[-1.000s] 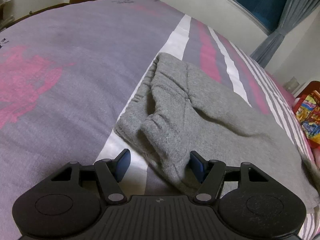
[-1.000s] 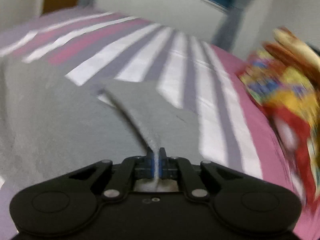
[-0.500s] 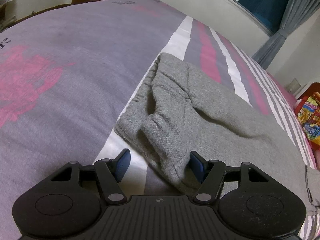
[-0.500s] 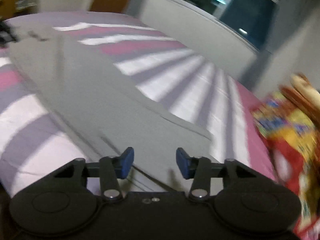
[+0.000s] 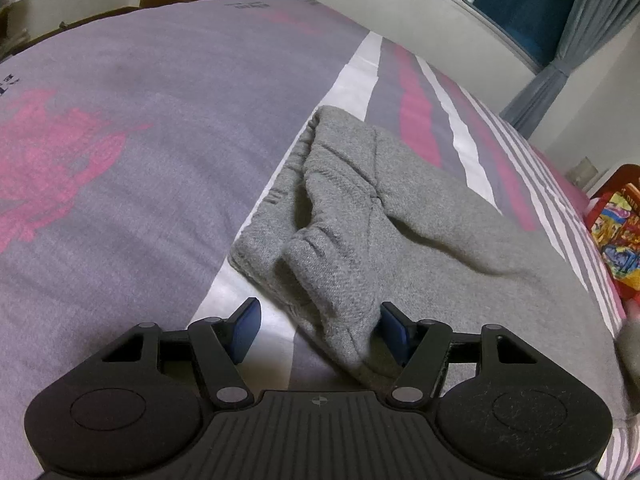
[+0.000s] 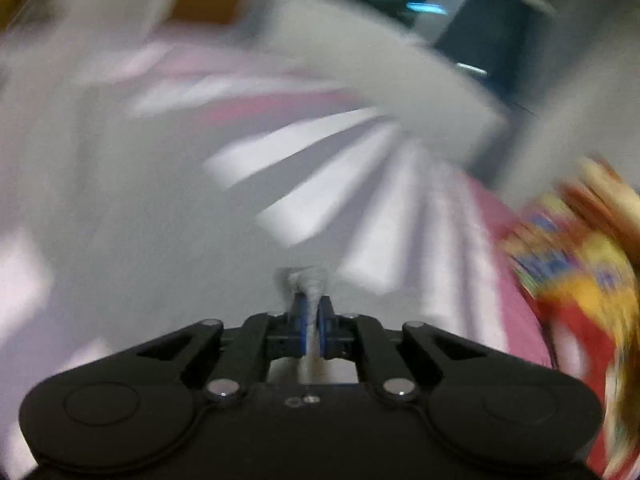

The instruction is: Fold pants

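Grey knit pants [image 5: 400, 220] lie on the bed, with the bunched waistband nearest my left gripper [image 5: 320, 330]. That gripper is open and low over the bed; a fold of the waistband lies between its blue pads, close to the right pad [image 5: 394, 332] and well apart from the left one. In the blurred right wrist view, my right gripper [image 6: 312, 312] is shut on a thin ridge of the grey pants [image 6: 140, 220], which stands up between its pads.
The bed cover [image 5: 140, 120] is purple-grey with pink patches and white and pink stripes. A colourful red and yellow package [image 5: 616, 232] sits off the right edge, also in the right wrist view as the package [image 6: 580, 264]. A window and grey curtain [image 5: 552, 60] are behind.
The right gripper let go of the cloth, stood open half a second ago, then shut on a fold of the pants again while swinging and rising. The left gripper and waistband have not moved.
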`<act>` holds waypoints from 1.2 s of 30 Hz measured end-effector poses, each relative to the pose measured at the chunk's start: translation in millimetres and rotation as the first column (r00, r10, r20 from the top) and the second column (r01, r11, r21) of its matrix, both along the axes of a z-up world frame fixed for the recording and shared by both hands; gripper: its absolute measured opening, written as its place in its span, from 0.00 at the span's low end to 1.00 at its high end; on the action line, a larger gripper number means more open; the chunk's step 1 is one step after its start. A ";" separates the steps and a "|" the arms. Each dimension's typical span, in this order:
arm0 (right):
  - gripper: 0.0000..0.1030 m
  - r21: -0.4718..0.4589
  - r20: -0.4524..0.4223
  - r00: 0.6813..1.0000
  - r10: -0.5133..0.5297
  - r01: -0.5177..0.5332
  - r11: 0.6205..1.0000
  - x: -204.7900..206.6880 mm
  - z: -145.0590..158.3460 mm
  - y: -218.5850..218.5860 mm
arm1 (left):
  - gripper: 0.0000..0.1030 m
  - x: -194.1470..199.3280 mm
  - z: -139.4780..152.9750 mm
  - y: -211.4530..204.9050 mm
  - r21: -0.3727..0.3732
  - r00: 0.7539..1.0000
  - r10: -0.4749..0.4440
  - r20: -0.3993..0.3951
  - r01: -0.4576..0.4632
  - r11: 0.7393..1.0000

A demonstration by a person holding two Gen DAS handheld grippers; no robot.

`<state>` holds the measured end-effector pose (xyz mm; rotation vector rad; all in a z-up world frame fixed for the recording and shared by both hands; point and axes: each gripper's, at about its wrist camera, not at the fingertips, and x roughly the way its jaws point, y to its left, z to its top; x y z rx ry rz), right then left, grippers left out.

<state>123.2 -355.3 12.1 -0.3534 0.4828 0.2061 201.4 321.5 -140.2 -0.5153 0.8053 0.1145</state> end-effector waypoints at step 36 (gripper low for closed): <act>0.24 0.787 -0.487 0.846 -0.215 0.532 0.311 -55.1 -78.7 -231.7 | 0.63 -30.9 18.8 -19.0 -0.159 0.991 0.070 0.117 -0.051 0.986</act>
